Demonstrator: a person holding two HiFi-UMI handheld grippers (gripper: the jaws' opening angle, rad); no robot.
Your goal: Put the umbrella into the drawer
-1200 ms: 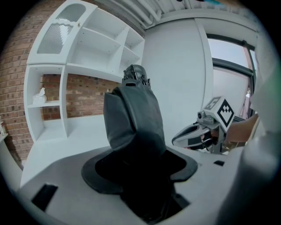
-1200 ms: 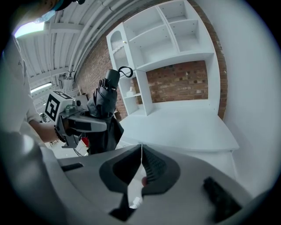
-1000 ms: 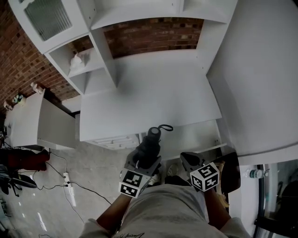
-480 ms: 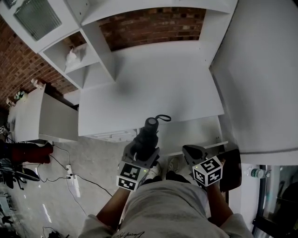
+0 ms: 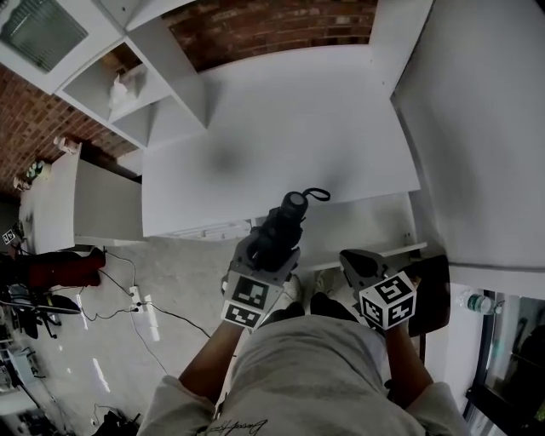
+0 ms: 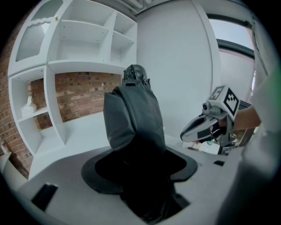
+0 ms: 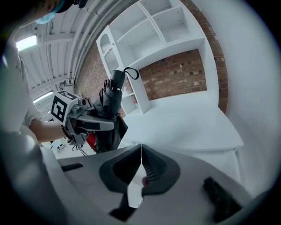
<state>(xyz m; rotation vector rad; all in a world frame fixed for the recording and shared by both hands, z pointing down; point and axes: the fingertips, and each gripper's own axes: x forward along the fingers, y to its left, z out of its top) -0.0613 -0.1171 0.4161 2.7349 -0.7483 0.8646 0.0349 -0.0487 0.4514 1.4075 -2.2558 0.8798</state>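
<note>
**Head view:** A white desk fills the middle. A red brick wall runs behind it, white shelving stands at its left, and a tall white panel at its right. Below the desk's front edge lies grey floor strewn with cables. The left gripper is clamped on a folded black umbrella. The umbrella points up and away over the desk's front edge, with its strap loop at the far end. The right gripper sits near it on the right. It is above a white ledge under the desk edge, and whether this ledge is the drawer is unclear.

**Left gripper view:** The jaws stand wide and press on the umbrella's dark fabric. The umbrella rises upright between them to its handle cap. Shelving, brick and the desk top lie behind. The right gripper shows at the right, apart from the umbrella.

**Right gripper view:** The jaws are closed together, their ribbed pads meeting with nothing between them. The white desk top lies beyond. At the left, the left gripper carries the umbrella.
</note>
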